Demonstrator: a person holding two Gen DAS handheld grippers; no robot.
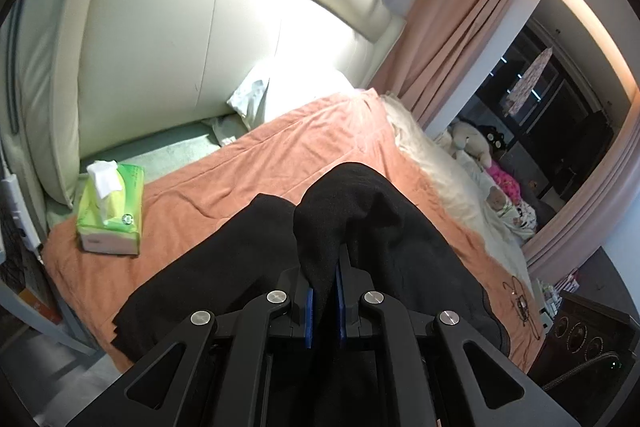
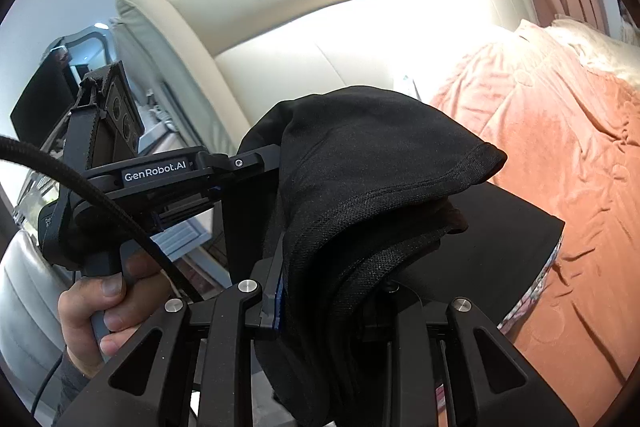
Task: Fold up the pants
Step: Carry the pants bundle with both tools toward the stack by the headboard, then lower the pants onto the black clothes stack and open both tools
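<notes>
Black pants (image 1: pixel 380 227) lie on orange blanket (image 1: pixel 248 163) near bed's front edge; both left gripper (image 1: pixel 324 301) and right gripper (image 2: pixel 320 291) clamp bunched folds. Tissue box (image 1: pixel 110 213) sits by left edge; fabric blocks right view.

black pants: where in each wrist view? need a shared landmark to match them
Left wrist: black pants at lower centre, pinched in the left tool.
Right wrist: centre, bunched over the right tool.
Shared landmark: orange bedspread.
</notes>
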